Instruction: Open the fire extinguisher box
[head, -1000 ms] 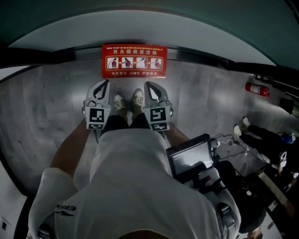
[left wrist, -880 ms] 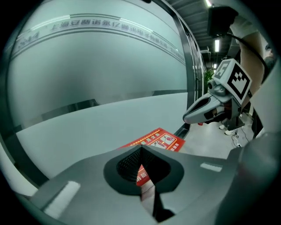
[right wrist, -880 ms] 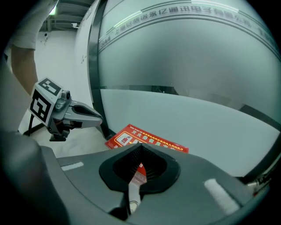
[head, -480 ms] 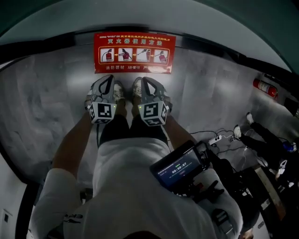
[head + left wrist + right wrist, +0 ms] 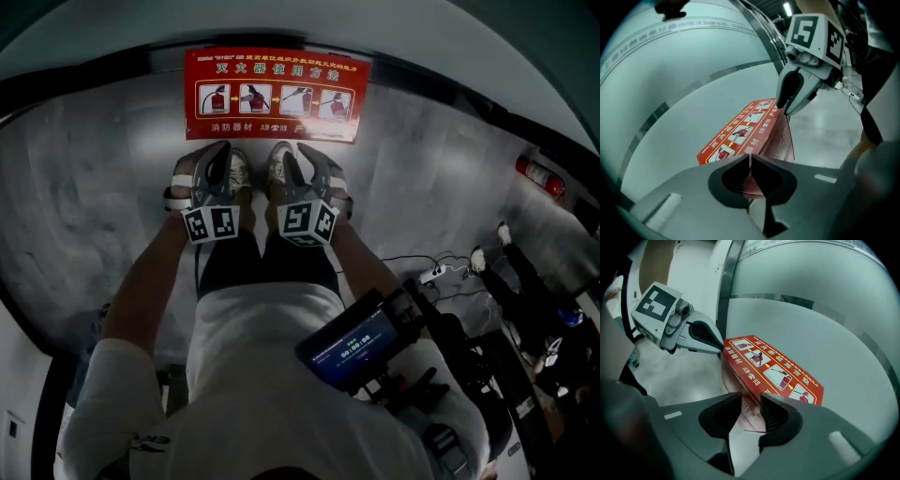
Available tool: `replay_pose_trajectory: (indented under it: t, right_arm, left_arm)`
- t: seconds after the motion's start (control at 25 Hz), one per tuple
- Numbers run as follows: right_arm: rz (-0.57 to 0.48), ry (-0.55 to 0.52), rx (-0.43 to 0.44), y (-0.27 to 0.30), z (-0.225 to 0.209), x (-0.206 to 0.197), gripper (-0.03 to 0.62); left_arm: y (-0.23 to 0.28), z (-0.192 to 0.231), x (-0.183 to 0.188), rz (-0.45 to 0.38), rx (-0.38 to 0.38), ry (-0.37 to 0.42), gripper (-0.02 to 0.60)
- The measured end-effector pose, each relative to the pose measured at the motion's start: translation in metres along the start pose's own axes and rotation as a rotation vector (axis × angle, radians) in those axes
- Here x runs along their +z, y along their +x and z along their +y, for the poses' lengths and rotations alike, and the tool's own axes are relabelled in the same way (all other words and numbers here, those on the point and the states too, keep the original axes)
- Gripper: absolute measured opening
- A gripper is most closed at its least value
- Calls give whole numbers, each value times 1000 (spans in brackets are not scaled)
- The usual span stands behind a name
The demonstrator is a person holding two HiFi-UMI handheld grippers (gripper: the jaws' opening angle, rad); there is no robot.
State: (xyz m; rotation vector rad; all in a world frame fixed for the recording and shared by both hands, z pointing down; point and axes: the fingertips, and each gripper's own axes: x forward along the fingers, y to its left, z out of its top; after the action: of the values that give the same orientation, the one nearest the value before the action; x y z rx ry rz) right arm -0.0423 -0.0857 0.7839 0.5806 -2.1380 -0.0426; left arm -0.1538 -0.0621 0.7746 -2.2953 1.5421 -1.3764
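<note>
Down on the floor against the wall sat the fire extinguisher box (image 5: 277,82), probably stiff sheet metal with a light hinged lid, best gripped at its front edge. The left gripper (image 5: 749,161) was closed and empty. The right gripper (image 5: 751,406) had just been opening, with nothing between its jaws.

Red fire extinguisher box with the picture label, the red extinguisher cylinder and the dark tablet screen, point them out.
Red fire extinguisher box (image 5: 277,96): head view, middle of its picture-labelled top.
Red extinguisher cylinder (image 5: 541,176): head view, its body, far right.
Dark tablet screen (image 5: 354,345): head view, centre of the lit display.
</note>
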Motion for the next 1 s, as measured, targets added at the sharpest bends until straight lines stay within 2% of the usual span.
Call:
replay_pose_trajectory:
  t: [0.04, 0.12, 0.2, 0.4, 0.64, 0.72, 1.0]
  right_arm:
    - [5, -51, -4, 2, 1, -2, 160]
    - [12, -165, -22, 5, 4, -6, 212]
    - [24, -270, -47, 10, 4, -12, 243]
    - [65, -398, -115, 23, -7, -26, 259]
    - [81, -514, -216, 33, -21, -27, 251]
    - [80, -524, -248, 33, -26, -25, 205]
    - [88, -495, -218, 27, -28, -23, 189]
  left_arm:
    - [2, -4, -1, -3, 1, 49, 27]
    - [4, -12, -3, -4, -5, 133, 149]
    - [8, -17, -6, -1, -3, 196, 211]
    - [21, -15, -14, 24, 47, 298, 278]
    - [36, 0, -14, 27, 119, 324, 285]
    - [38, 5, -12, 29, 134, 318, 266]
    - [32, 5, -13, 32, 124, 287, 213]
